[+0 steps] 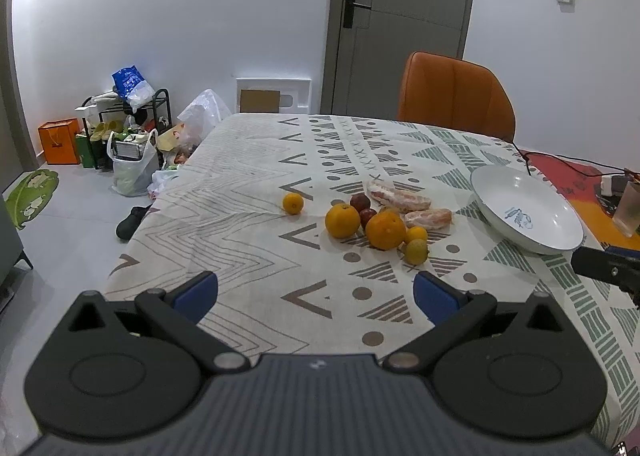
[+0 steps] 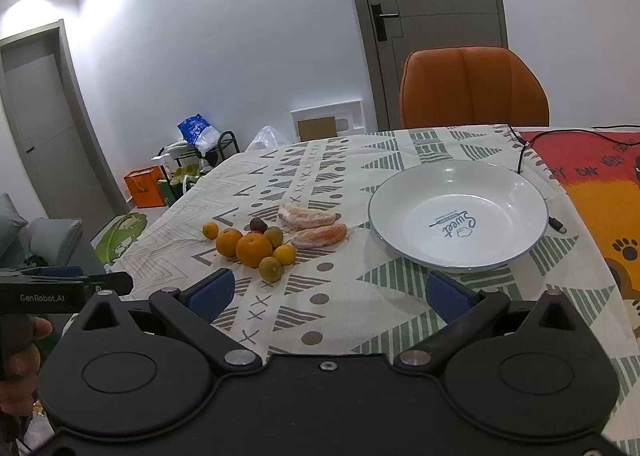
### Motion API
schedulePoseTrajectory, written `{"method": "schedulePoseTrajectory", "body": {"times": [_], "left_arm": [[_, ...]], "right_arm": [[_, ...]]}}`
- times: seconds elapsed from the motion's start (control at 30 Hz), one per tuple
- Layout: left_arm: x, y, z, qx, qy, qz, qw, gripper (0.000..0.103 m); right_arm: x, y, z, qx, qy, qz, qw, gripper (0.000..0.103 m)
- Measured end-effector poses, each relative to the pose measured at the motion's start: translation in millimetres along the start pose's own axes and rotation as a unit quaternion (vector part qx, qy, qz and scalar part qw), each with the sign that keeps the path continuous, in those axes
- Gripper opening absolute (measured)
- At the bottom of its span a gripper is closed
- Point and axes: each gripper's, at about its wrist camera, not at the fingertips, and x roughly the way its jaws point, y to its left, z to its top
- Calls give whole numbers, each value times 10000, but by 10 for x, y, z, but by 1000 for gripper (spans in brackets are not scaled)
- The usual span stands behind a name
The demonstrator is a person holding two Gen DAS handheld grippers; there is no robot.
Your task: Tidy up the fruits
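Left claw (image 1: 316,296): yours, held wide and empty over the near edge of the bench (image 1: 248,240); its blue pads (image 1: 198,294) stand well apart with nothing between them.
Right claw (image 2: 328,296): also spread wide and empty, hovering at the near edge with the plate at about 1 o'clock from it.
Green citrus (image 2: 271,268): nearest fruit, at 11 o'clock from your right claw, touching the small orange one (image 2: 285,254) behind it.
Large oranges: two of them, one (image 2: 253,250) in the middle of the cluster and one (image 2: 228,242) at its 10 o'clock, pressed close together.
Dark red fruits (image 1: 360,201): two small ones tucked behind the oranges; the kind is too small to tell.
Lone small orange (image 1: 293,203): sits apart at 9 o'clock from the cluster.
Peeled segments: two pale citrus pieces (image 2: 319,236) and (image 2: 306,217), at 2 o'clock from the cluster, between it and the plate.
White plate (image 2: 384,191): empty, printed "Sweet", at 3 o'clock from the fruit; a likely place for the fruit.
Cable (image 2: 520,155): black lead running off the plate's far rim at 12 o'clock.
Orange chair (image 2: 474,87): beyond the far edge.
Risk, rolling: the round fruits touch, so pulling one out may set its neighbours rolling toward the bench edge.
Risk, crushing: the peeled segments look soft; a hard squeeze could burst them.
Risk, collision: both your claws are close side by side; reaching together could knock them.
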Motion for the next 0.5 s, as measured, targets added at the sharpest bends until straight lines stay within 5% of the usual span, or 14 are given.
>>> {"method": "schedulePoseTrajectory", "body": {"times": [0.5], "left_arm": [[-14, 0, -8, 11, 22, -38, 10000, 103]], "right_arm": [[22, 13, -9, 1, 53, 4, 10000, 103]]}}
